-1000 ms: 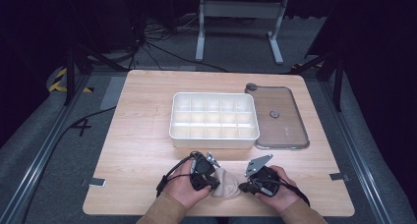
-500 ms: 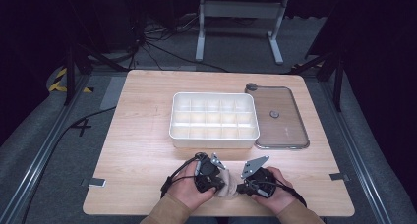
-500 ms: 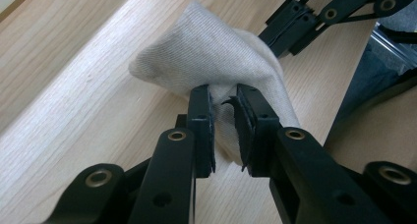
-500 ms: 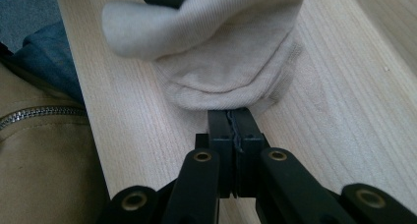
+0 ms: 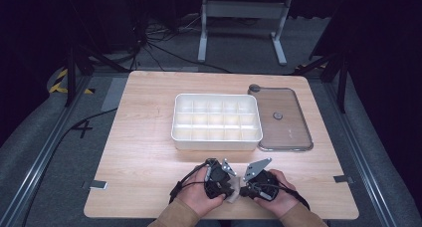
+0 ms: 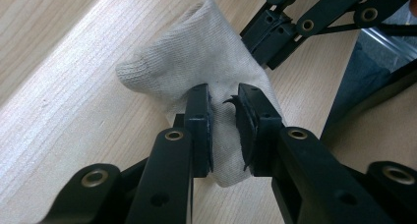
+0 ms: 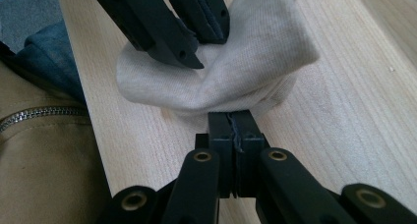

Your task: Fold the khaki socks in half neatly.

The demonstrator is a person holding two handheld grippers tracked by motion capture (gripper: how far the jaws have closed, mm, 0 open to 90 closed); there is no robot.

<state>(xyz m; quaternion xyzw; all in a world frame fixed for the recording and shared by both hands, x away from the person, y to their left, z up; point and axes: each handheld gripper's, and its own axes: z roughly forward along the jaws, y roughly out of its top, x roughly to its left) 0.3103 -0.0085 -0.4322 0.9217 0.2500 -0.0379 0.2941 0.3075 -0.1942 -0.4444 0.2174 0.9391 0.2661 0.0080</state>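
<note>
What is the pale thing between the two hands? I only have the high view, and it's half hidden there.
Observer: A beige knitted sock, lying on the table.
Operator: Are the right tongs gripping it?
Observer: Yes, the right gripper view shows the right tongs shut on its edge.
Operator: And the left?
Observer: The left tongs have just been opening; the sock sits between their parted jaws, unpressed.

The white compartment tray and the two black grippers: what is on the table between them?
Bare light wooden table separates the white compartment tray from the left gripper and right gripper, in the high view.
</note>
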